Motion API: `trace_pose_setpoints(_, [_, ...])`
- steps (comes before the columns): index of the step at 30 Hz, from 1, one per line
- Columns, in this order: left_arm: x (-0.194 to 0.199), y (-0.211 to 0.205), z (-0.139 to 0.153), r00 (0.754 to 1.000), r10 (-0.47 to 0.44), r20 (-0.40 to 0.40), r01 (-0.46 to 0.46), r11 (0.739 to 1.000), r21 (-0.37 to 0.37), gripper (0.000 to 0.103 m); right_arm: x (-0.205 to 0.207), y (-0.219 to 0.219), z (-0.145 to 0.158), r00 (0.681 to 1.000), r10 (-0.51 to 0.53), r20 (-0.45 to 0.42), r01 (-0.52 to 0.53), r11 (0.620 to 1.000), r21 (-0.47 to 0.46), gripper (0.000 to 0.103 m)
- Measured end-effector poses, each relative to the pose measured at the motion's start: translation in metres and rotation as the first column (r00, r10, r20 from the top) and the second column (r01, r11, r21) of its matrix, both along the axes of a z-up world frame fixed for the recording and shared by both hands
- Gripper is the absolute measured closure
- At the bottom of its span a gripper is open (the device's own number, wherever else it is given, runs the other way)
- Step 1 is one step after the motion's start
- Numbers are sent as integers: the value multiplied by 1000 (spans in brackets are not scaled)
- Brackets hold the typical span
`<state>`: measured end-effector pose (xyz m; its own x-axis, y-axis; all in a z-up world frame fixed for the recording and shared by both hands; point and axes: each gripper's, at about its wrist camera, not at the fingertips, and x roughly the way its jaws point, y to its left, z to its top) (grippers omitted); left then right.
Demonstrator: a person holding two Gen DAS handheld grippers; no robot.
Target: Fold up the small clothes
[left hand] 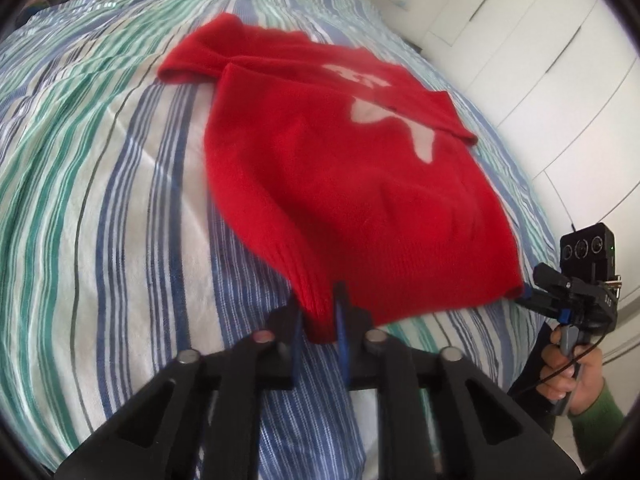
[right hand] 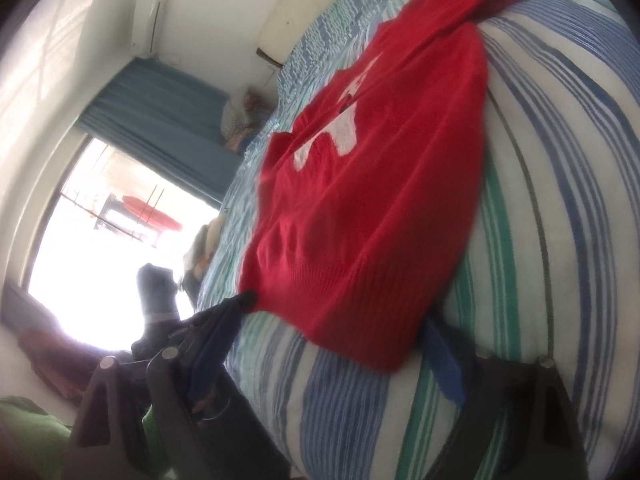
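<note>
On the striped bed [left hand: 120, 160] the red sweater [left hand: 360, 184] lies flat. My left gripper [left hand: 320, 320] pinches its near hem corner; my right gripper [right hand: 340, 320], seemingly not yet clamped, straddles the other corner. Lifting now could drag one side askew.

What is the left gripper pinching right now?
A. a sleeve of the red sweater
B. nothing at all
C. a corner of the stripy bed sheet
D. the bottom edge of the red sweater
D: in the left wrist view the left gripper is closed on the ribbed bottom hem of the red sweater, at one corner, not on the striped sheet.
</note>
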<state>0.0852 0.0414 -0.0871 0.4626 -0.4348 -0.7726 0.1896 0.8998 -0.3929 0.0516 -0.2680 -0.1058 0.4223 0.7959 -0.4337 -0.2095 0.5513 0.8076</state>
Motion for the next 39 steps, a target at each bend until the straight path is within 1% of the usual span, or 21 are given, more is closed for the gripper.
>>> trace_pose_setpoints(1, [-3, 5, 5, 1000, 6, 8, -6, 1000, -19, 95, 0, -1, 2, 1000, 11, -5, -11, 1000, 30, 57])
trace_pose_setpoints(2, [-7, 9, 9, 1000, 13, 22, -13, 1000, -29, 95, -3, -4, 4, 1000, 12, -14, -12, 998, 56, 67])
trace_pose_setpoints(4, [-16, 16, 19, 999, 11, 31, -9, 999, -49, 95, -12, -17, 14, 1000, -22, 4, 22, 999, 29, 89])
trace_pose_setpoints(6, [-25, 19, 27, 999, -4, 42, 6, 999, -52, 95, -19, -32, 22, 998, -57, 8, 57, 998, -14, 101])
trace_pose_setpoints(9, [-27, 10, 22, 998, -42, 35, 43, 999, -3, 94, -26, -50, 28, 993, -115, 4, 115, 992, -59, 101])
trace_pose_setpoints(11, [-24, 4, 13, 999, -40, 27, 38, 998, 56, 93, -23, -55, 22, 989, -142, -28, 138, 985, -107, 95])
trace_pose_setpoints(12, [-23, 3, 11, 999, -43, 21, 42, 998, 54, 93, -22, -55, 17, 986, -158, -56, 150, 980, -128, 87])
trace_pose_setpoints(13, [-23, 3, 9, 999, -41, 19, 40, 998, 43, 91, -22, -56, 10, 981, -170, -89, 160, 980, -117, 65])
trace_pose_setpoints(14, [-24, 4, 8, 999, -32, 23, 31, 999, 32, 91, -25, -59, 4, 976, -182, -117, 173, 981, -84, 56])
trace_pose_setpoints(15, [-24, 5, 8, 999, -27, 28, 26, 999, 20, 89, -26, -59, 0, 974, -188, -130, 184, 982, -43, 52])
trace_pose_setpoints(17, [-23, 9, 8, 999, -16, 30, 16, 1000, -3, 88, -26, -52, -1, 979, -158, -126, 163, 986, 26, 52])
trace_pose_setpoints(19, [-19, 12, 5, 1000, 7, 25, -6, 1000, -29, 88, -24, -40, -3, 985, -113, -133, 121, 991, 58, 53])
trace_pose_setpoints(23, [-8, 13, -3, 999, 52, 6, -52, 997, -65, 82, -13, -18, -28, 970, -88, -228, 132, 973, 187, 52])
trace_pose_setpoints(26, [-9, 17, -1, 997, 78, 9, -77, 993, -85, 81, -10, -19, -27, 963, -164, -215, 216, 946, 244, 53])
trace_pose_setpoints(28, [-12, 24, 0, 996, 93, 15, -91, 992, -91, 81, -17, -34, -22, 938, -279, -205, 329, 903, 275, 52])
trace_pose_setpoints(30, [-13, 30, -2, 995, 98, 8, -97, 990, -101, 81, -23, -47, -14, 921, -348, -177, 387, 873, 298, 51])
trace_pose_setpoints(32, [-11, 30, -7, 996, 94, -6, -94, 990, -109, 81, -20, -48, -10, 930, -332, -161, 365, 888, 279, 56])
trace_pose_setpoints(34, [-10, 28, -9, 995, 96, -4, -96, 990, -101, 84, -18, -46, -9, 939, -308, -154, 339, 907, 252, 71])
trace_pose_setpoints(36, [-9, 27, -6, 995, 95, -1, -94, 990, -108, 85, -15, -44, -10, 935, -321, -151, 347, 917, 196, 86])
trace_pose_setpoints(37, [-9, 28, -4, 995, 96, 2, -95, 989, -115, 85, -16, -46, -10, 933, -329, -146, 352, 920, 174, 87])
trace_pose_setpoints(39, [-11, 30, -1, 995, 97, 5, -96, 988, -118, 84, -17, -48, -1, 939, -327, -102, 335, 940, 65, 86])
